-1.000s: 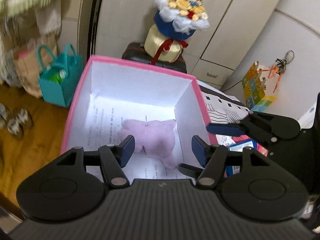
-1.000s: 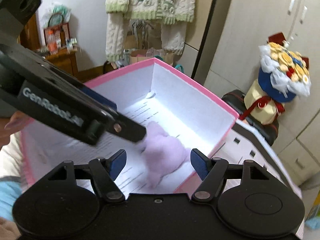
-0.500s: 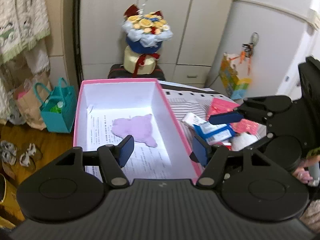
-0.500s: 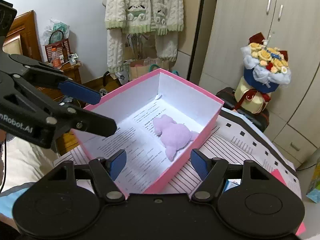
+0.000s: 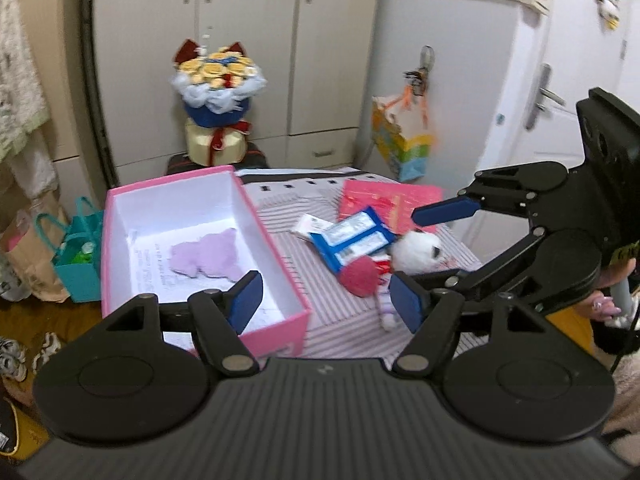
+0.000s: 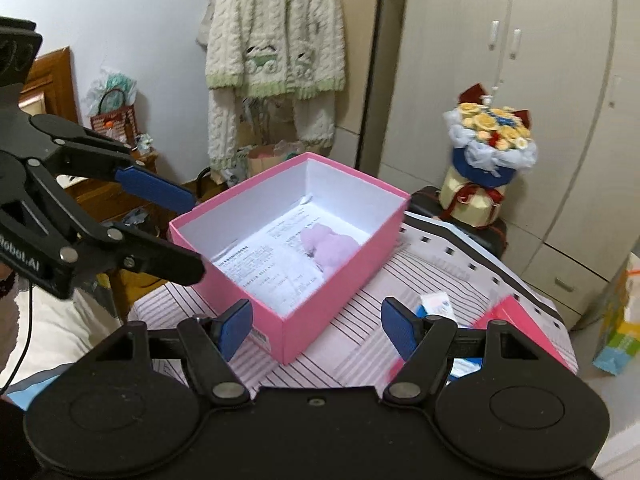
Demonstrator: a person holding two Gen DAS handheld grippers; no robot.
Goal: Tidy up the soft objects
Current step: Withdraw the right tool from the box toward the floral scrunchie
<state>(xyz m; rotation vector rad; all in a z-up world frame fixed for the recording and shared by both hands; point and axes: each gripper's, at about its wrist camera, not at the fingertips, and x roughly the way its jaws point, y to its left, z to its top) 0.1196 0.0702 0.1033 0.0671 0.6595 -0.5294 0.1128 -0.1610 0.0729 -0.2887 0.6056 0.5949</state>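
A pink box (image 5: 276,248) (image 6: 340,276) with a white inside stands on the striped table (image 5: 344,320). A lilac plush toy (image 5: 208,256) (image 6: 330,246) lies on printed paper inside it. A white panda plush (image 5: 416,250) and a red round plush (image 5: 358,276) lie on the table right of the box. My left gripper (image 5: 326,306) is open and empty, above the box's near right corner. My right gripper (image 6: 316,328) is open and empty, above the table in front of the box; it also shows at the right of the left wrist view (image 5: 436,256).
Blue-and-white packets (image 5: 352,236) and a pink flat box lid (image 5: 388,204) lie on the table by the plush toys. A flower bouquet (image 5: 218,100) stands behind the table. A teal bag (image 5: 78,264) sits on the floor at left. Cupboards (image 5: 248,52) fill the back.
Both grippers have drawn back and up from the box. The lilac plush stays lying inside. The left view has swung right, bringing the table's packets and plush toys into sight.
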